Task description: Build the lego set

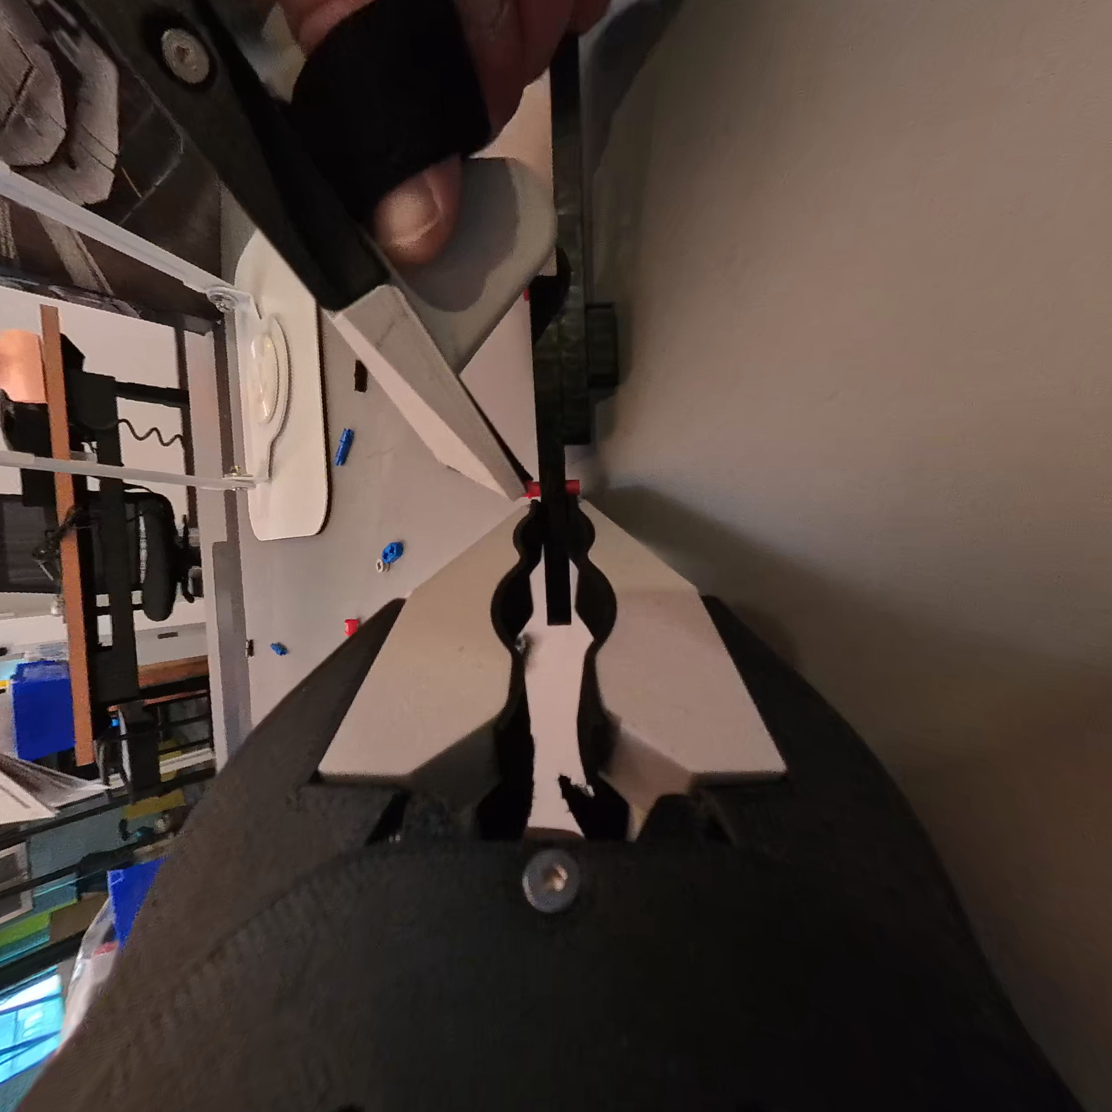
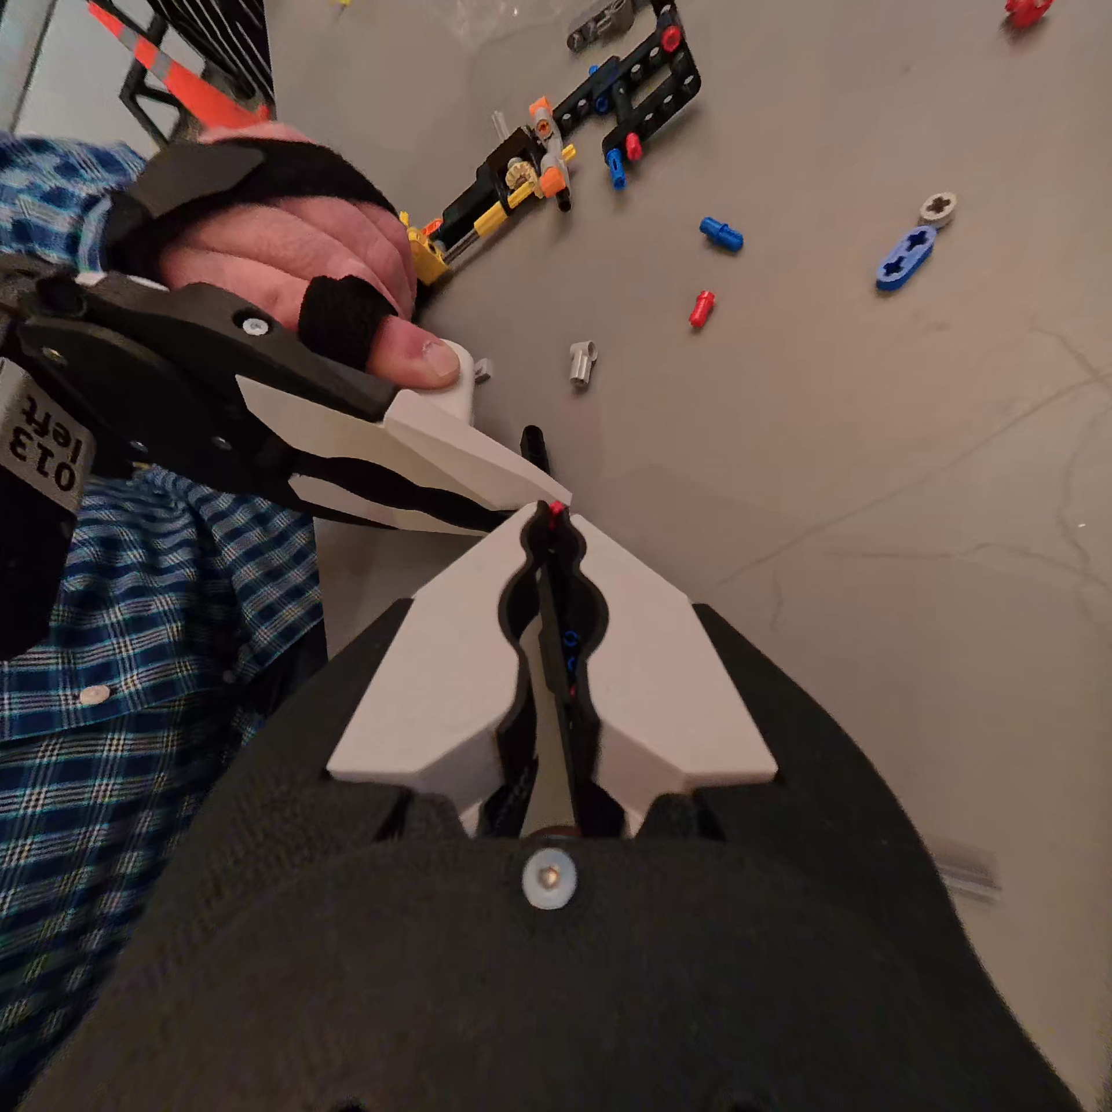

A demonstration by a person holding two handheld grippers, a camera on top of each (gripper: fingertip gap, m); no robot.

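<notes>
A thin black beam, seen edge-on, runs between the fingers of my left gripper, which is shut on it. A small red pin crosses the beam just beyond my fingertips. My right gripper comes in from the upper left, its tip against the red pin. In the right wrist view the black beam, with blue pins in it, lies along the shut jaws of my right gripper. The red pin sits at its tip. My left gripper meets it there from the left.
On the grey table lie a black frame assembly, a yellow and orange assembly, a blue pin, a loose red pin, a blue oval link and a grey connector. A white board lies at the table's edge. Only a small space, under 4 cm, lies between the two pairs of fingers. The blue oval link is about 11 cm from both grippers' fingertips. The left camera catches it too, in the left wrist view.
</notes>
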